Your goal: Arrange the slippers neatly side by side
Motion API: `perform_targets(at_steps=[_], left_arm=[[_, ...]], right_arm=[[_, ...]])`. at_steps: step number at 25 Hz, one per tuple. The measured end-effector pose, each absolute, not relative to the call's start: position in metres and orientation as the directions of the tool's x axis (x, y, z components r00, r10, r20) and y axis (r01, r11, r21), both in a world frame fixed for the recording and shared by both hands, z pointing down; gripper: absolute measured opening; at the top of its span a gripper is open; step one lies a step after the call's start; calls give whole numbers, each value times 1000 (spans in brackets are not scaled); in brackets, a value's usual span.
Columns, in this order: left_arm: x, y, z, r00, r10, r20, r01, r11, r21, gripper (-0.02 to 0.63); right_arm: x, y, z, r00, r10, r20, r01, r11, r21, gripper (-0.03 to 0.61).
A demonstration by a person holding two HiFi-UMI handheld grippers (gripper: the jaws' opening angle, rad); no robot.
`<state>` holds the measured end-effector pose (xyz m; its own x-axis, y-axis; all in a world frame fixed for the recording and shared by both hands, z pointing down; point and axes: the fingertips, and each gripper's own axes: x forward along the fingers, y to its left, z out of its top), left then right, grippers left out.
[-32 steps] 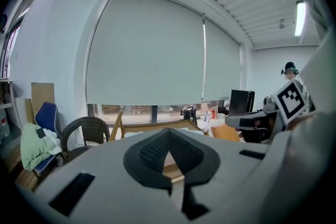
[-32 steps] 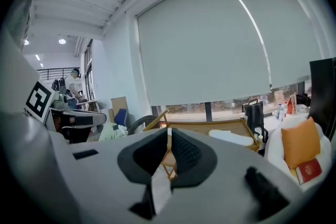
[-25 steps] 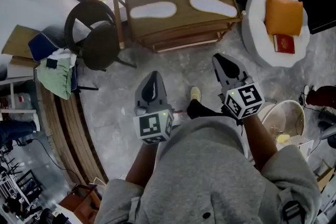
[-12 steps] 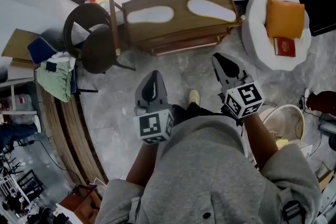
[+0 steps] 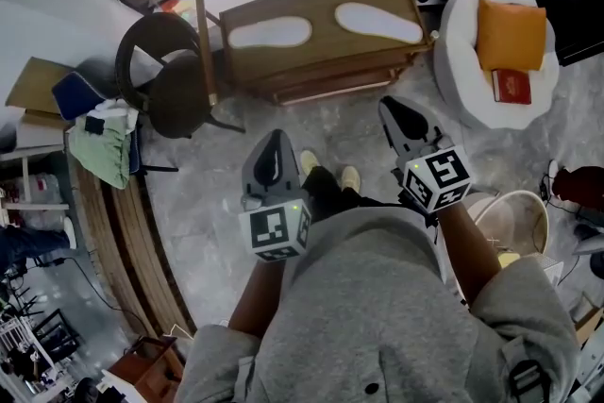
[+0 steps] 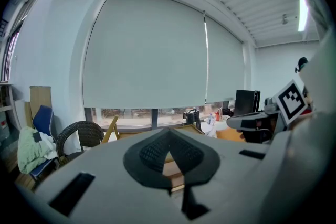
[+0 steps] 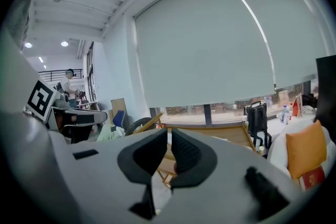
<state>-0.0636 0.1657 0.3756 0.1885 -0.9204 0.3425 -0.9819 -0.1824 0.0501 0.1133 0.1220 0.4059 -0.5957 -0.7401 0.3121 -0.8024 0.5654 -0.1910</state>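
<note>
Lying end to end on the tabletop (image 5: pixel 321 3), both slippers (image 5: pixel 270 33) sit well beyond the clenched left claw (image 5: pixel 276 142) and the barely parted, empty right claw (image 5: pixel 393 110).

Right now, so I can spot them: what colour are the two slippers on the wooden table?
Both slippers are white; head view shows it best.

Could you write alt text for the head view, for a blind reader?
Seen from above, a person in grey holds a left gripper and right gripper toward a low wooden table, where two white slippers lie well apart. A dark wicker chair stands to its left.
</note>
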Motion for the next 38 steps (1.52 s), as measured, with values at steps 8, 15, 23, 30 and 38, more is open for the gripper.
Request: perform_targets(at_steps=[8,15,23,30,38], left_arm=[[-64,152,379,202,-921,333,-979,-194,57,12],[-71,119,386,225,-912,344,-974,-216,66,12],[-78,61,396,236,-901,365,-972,-228,66,12],[-93,5,407,247,-889,384,-968,-241,66,12],[-107,-44,430,276,-866,417,-958,-281,52,13]], right_arm=[[114,113,406,-587,-746,314,-808,564,-171,40],[106,84,410,-576,-747,331,-815,556,-163,40],[104,31,423,-558,-746,363,-827,539,-162,40],[97,-21,433,-545,-741,392,-834,527,-164,40],[82,-60,442,-535,-732,422,-838,523,-156,40]])
